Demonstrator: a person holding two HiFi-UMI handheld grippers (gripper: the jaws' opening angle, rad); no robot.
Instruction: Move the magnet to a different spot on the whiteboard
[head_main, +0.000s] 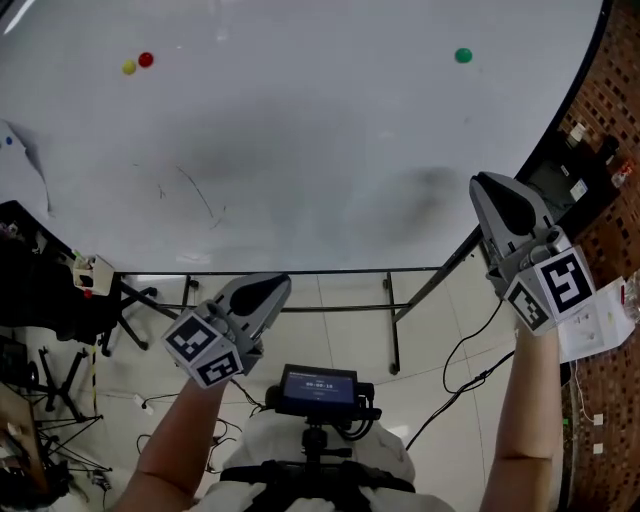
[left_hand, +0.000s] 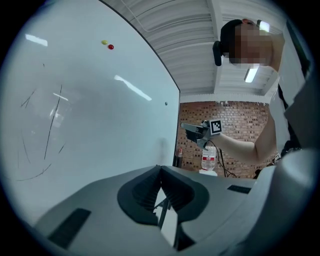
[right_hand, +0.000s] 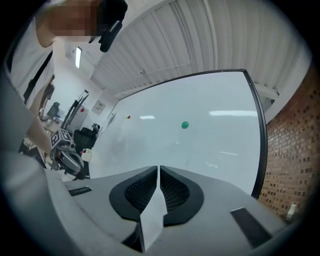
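On the big whiteboard (head_main: 300, 150) sit three round magnets: a green magnet (head_main: 463, 55) at the upper right, and a red magnet (head_main: 146, 59) beside a yellow magnet (head_main: 128, 67) at the upper left. My right gripper (head_main: 484, 184) hangs below the green magnet near the board's lower right edge, its jaws shut with nothing between them (right_hand: 158, 169). The right gripper view shows the green magnet (right_hand: 185, 125) well ahead. My left gripper (head_main: 278, 285) is low, under the board's bottom edge, also shut and empty (left_hand: 159, 168). Neither gripper touches a magnet.
Faint pen marks (head_main: 195, 195) cross the board's lower left, and a paper sheet (head_main: 22, 160) hangs at its left edge. Below are the board's stand legs (head_main: 392, 310), cables and tripods (head_main: 55, 380). A brick wall (head_main: 610, 100) and a water bottle (left_hand: 209, 160) stand at the right.
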